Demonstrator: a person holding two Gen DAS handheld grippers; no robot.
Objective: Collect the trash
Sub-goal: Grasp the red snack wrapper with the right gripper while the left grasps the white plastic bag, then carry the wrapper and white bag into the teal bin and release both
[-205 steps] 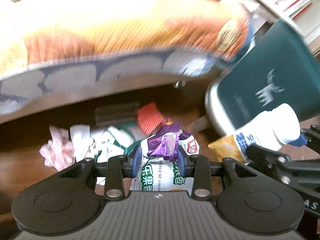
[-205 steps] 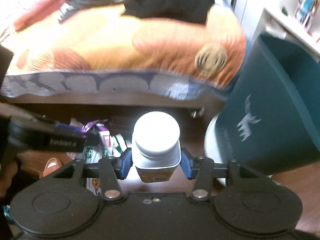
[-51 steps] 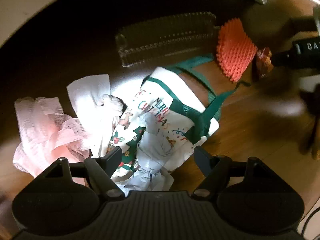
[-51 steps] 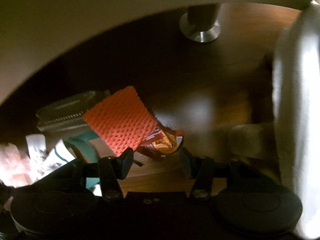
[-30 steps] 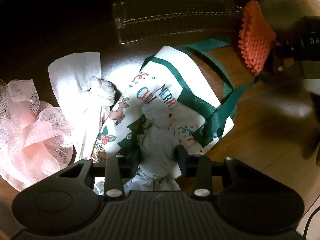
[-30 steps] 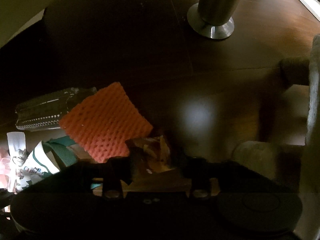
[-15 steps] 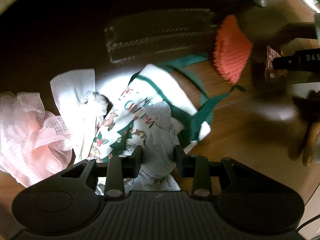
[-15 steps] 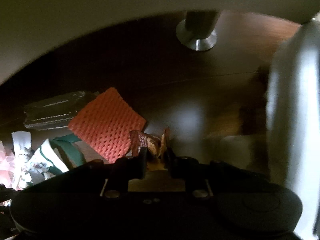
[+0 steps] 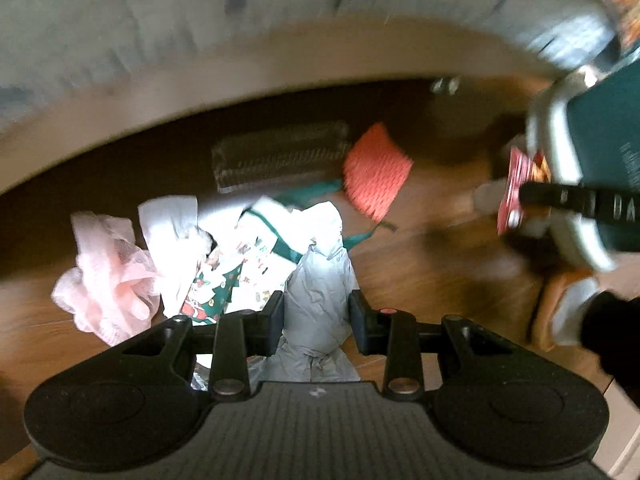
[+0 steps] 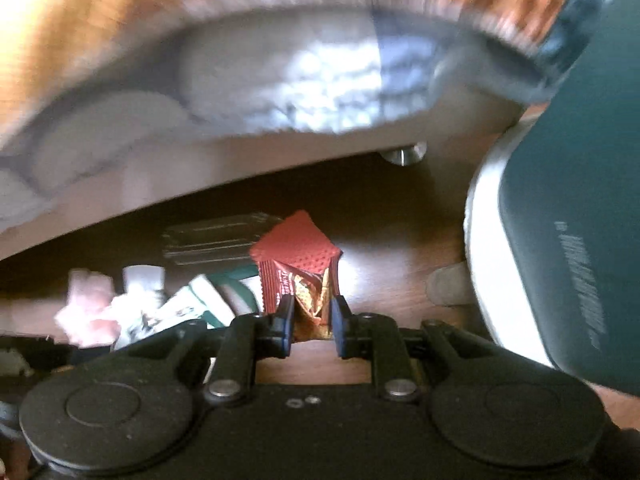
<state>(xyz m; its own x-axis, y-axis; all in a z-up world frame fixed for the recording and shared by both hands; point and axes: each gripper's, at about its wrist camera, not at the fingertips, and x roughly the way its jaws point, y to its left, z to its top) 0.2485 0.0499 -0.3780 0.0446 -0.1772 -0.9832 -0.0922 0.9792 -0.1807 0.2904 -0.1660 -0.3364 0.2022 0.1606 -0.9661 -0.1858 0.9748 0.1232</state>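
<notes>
Now crumpled paper (image 9: 320,280) between fingers (image 9: 276,316)

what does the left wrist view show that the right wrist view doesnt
Only the left wrist view: the left gripper shut on a crumpled grey-white bag. Only the right wrist view: the orange bed cover and the right gripper's pads squeezing the red snack wrapper. Both: that wrapper, the orange foam net, the Christmas bag, the pink mesh and the dark green bin.

A home bedroom — a bed (image 10: 280,80) with an orange quilt (image 10: 100,20) stands over a wooden floor (image 9: 420,272).
</notes>
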